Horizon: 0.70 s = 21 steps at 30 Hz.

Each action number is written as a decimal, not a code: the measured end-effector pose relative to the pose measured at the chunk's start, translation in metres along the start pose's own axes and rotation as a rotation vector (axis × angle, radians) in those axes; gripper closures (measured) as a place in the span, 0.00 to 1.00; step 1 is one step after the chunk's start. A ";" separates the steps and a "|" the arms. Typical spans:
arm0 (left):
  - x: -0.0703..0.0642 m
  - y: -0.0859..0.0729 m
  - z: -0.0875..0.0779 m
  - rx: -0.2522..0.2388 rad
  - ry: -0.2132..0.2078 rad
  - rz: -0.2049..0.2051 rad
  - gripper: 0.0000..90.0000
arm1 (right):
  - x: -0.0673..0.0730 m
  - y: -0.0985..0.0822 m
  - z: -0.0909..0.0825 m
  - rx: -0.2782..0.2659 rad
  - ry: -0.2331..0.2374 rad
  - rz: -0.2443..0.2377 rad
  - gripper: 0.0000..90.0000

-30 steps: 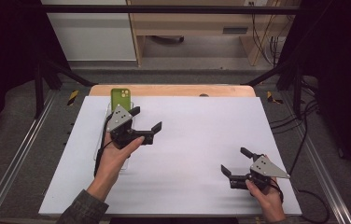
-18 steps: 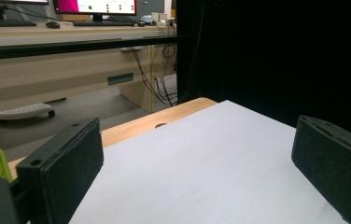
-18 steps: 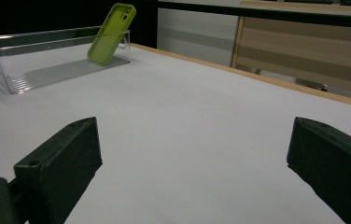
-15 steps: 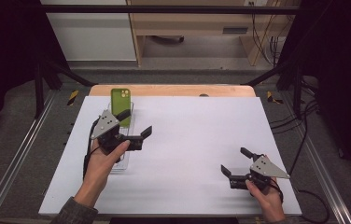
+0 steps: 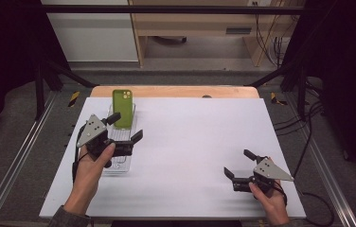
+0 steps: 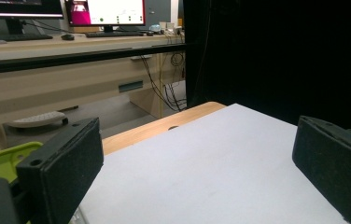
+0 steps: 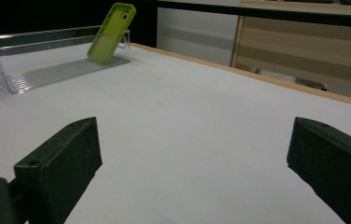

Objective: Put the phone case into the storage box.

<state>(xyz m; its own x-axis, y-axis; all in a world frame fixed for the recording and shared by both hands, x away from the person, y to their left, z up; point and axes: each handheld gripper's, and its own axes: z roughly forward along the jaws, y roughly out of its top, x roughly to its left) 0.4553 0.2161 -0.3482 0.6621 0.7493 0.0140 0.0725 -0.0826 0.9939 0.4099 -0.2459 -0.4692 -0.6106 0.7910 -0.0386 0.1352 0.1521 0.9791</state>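
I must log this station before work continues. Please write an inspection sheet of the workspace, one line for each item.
Surface: white table top, wooden strip along far edge.
Job's things: green phone case leaning on the end wall inside the clear tray.
Clutter: nothing seen.
Grippers: left tongs open above the tray, holding nothing; right tongs open near the front right edge of the table top, holding nothing.
Cables: black cables trailing beside the table's right edge.
Surroundings: desk with monitors behind; dark curtains.

Bright table, dark surround, soft focus
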 end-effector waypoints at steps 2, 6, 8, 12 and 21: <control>0.002 -0.001 -0.004 0.002 0.004 0.002 0.02 | 0.000 0.000 0.000 0.000 0.000 0.000 0.03; 0.004 -0.006 -0.009 0.001 0.017 -0.001 0.02 | 0.000 0.000 0.000 0.001 0.000 0.001 0.03; 0.005 -0.009 -0.012 0.003 0.023 0.004 0.02 | 0.000 0.000 0.000 0.002 0.000 0.001 0.03; 0.008 -0.012 -0.018 -0.001 0.036 0.007 0.02 | 0.000 0.000 0.001 0.005 0.000 0.003 0.03; 0.016 -0.016 -0.037 -0.039 0.069 -0.015 0.01 | 0.001 0.000 0.001 0.007 -0.001 0.003 0.03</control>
<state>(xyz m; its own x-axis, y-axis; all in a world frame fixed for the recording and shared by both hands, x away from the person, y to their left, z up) 0.4371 0.2535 -0.3594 0.6081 0.7938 0.0057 0.0517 -0.0467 0.9976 0.4103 -0.2450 -0.4694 -0.6095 0.7920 -0.0357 0.1429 0.1540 0.9777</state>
